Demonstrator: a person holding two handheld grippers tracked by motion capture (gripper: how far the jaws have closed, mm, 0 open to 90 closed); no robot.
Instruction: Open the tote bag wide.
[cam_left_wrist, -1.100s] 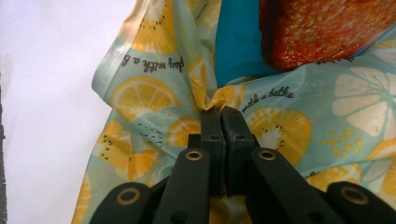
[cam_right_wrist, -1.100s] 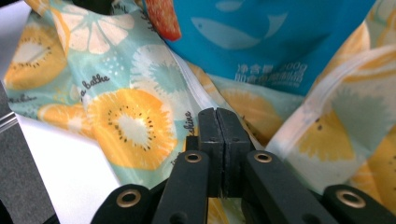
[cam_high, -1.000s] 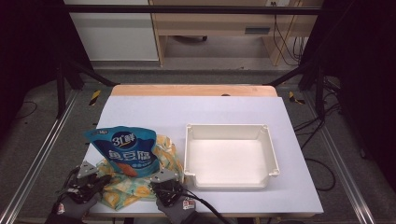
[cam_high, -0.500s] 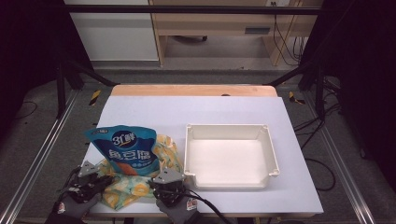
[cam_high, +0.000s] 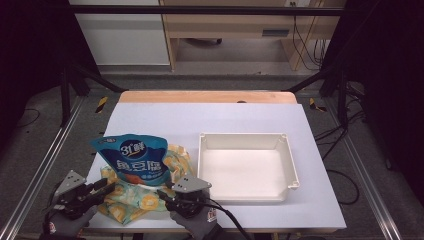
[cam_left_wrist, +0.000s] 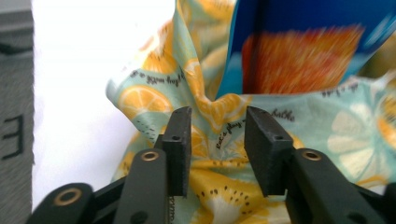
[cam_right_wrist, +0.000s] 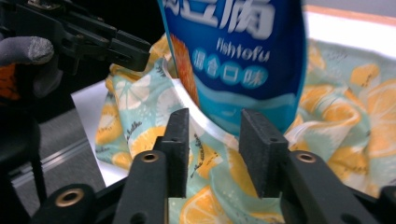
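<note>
Standing at the bench: a person holds one hand-held gripper in each gloved hand at the near left corner.
Left hand-held gripper (cam_high: 106, 185): its jaws have just been opening; they stand apart now, with a raised fold of the cloth between them, and the pads do not press on it. In its own view (cam_left_wrist: 217, 140) the gap on both sides of the fold is plain.
Right hand-held gripper (cam_high: 164, 196): its jaws also have just been opening and are parted; in its own view (cam_right_wrist: 213, 140) the cloth and the lower edge of the pouch show between them, not pinched.
Cloth (cam_high: 131, 200): pale green with orange slices printed on it, lying crumpled on the near left part of the bench, between the two grippers, its near edge at the bench edge.
Pouch (cam_high: 134, 160): blue snack bag with white letters and an orange picture, standing up in the middle of the cloth, which rises in folds around its base.
Tray (cam_high: 292, 162): white, shallow, square, on the bench just right of the cloth; nothing lies inside.
Bench (cam_high: 200, 120): white top with a wooden strip along the far edge.
Gloves: grey, one on each hand; a fingertip (cam_right_wrist: 35, 46) shows at far left in the right gripper view.
</note>
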